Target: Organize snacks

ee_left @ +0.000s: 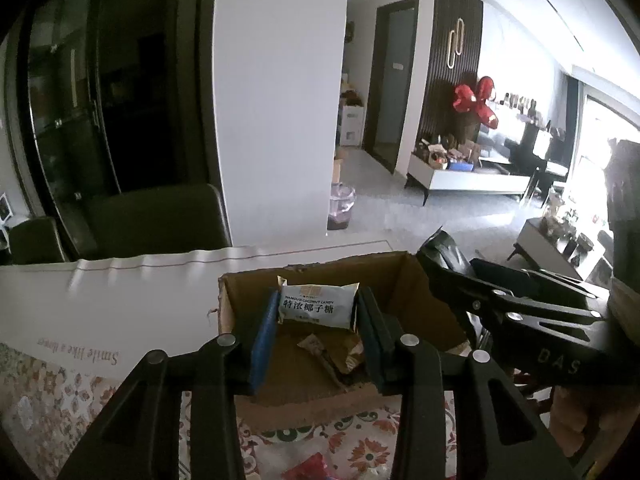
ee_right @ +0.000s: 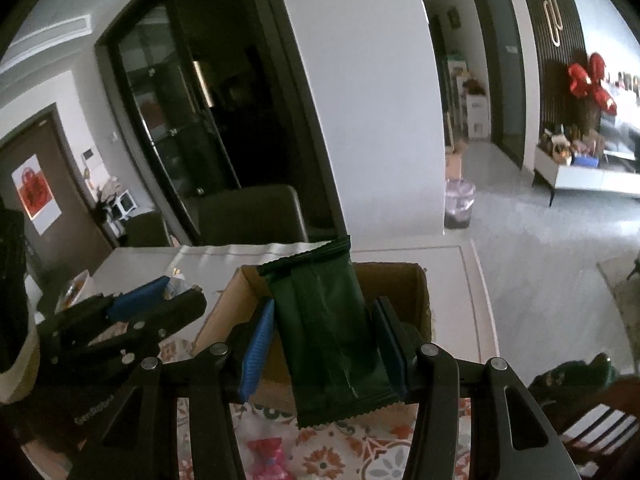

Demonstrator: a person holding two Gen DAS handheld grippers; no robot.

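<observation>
My left gripper is shut on a white coconut candy packet, held over an open cardboard box on the table. Brown wrappers lie on the box floor. My right gripper is shut on a long dark green snack packet, which stands upright between the blue pads over the same box. In the left wrist view the right gripper reaches in from the right with the dark packet at its tip. The left gripper shows at the left of the right wrist view.
The table carries a floral cloth and a white sheet. A red snack and a pink one lie near the front edge. Dark chairs stand behind the table, with a white pillar beyond. A wooden chair is at right.
</observation>
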